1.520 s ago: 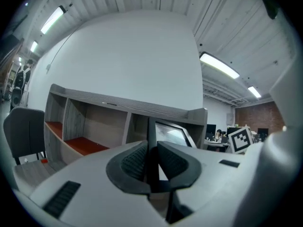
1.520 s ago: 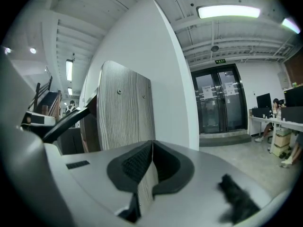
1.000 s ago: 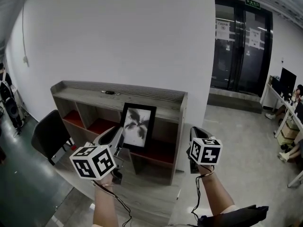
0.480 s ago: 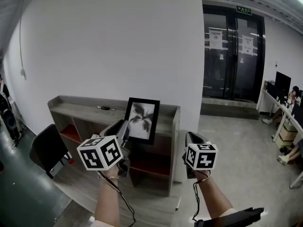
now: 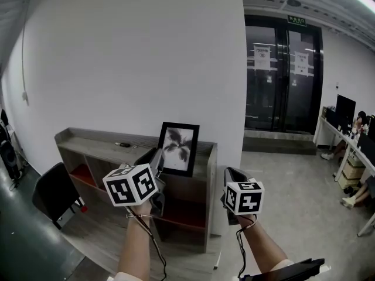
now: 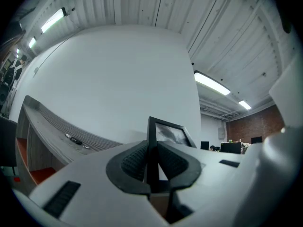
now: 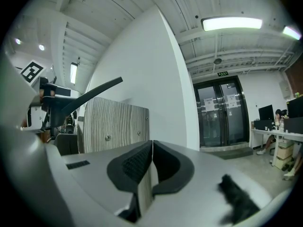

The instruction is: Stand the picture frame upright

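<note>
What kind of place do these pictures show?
Probably an office: glass doors under an exit sign, a desk with a monitor at the right, and a wooden shelf against a white wall.

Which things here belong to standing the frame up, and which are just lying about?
Job: picture frame, clamped in left tool; wooden shelf unit, likely its destination.
Lying about: small dark item on shelf top; black chair; right tool, shut, empty.

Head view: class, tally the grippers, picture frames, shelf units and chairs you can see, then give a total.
Grippers: 2 (left gripper, right gripper)
Picture frame: 1
Wooden shelf unit: 1
Black chair: 1
Total: 5
</note>
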A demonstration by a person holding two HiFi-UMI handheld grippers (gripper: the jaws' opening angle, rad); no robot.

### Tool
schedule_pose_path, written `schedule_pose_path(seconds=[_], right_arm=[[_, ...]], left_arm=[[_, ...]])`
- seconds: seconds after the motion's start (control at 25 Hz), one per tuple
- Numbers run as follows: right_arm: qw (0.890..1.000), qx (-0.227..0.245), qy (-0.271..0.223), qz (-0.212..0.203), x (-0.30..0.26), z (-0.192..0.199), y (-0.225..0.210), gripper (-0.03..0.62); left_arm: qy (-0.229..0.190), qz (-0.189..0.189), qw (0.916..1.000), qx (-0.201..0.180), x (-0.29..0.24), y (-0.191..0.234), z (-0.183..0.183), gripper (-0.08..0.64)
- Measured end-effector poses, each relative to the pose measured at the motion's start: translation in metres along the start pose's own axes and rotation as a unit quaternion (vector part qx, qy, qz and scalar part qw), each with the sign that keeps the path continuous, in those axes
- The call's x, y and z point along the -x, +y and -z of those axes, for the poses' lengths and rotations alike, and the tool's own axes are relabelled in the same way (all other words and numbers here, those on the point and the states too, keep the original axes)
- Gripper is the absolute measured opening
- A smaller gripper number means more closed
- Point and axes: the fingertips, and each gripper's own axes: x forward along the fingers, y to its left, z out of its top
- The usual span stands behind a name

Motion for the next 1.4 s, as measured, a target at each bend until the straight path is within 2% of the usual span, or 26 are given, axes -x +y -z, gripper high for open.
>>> schedule_pose_path(seconds=[0.48,0.88,1.2,1.4], right_arm=[[1.0,0.004,-0.025,0.008,-0.004,-0.033,-0.014,0.032],[1.0,-0.003,-0.03,0.005,-0.008,-0.03,-0.02,0.032],[1.0,-0.008,-0.024,0.002,-0.018,-0.024,-0.023,0.032],[1.0,-0.008,-0.025,-0.001,-0.021,-0.023,-0.021,0.032]], left_arm=[[0.002,-0.006,0.9996,-0.027,-0.039,-0.017,-0.009,0.072],[0.006,-0.023,0.9983,-0.052,-0.061,-0.018,-0.002,0.072],[0.044,-0.042,0.9939,-0.092,-0.076,-0.014,0.009,0.072],[0.077,-0.033,0.9913,-0.101,-0.082,-0.012,0.016,0.072]])
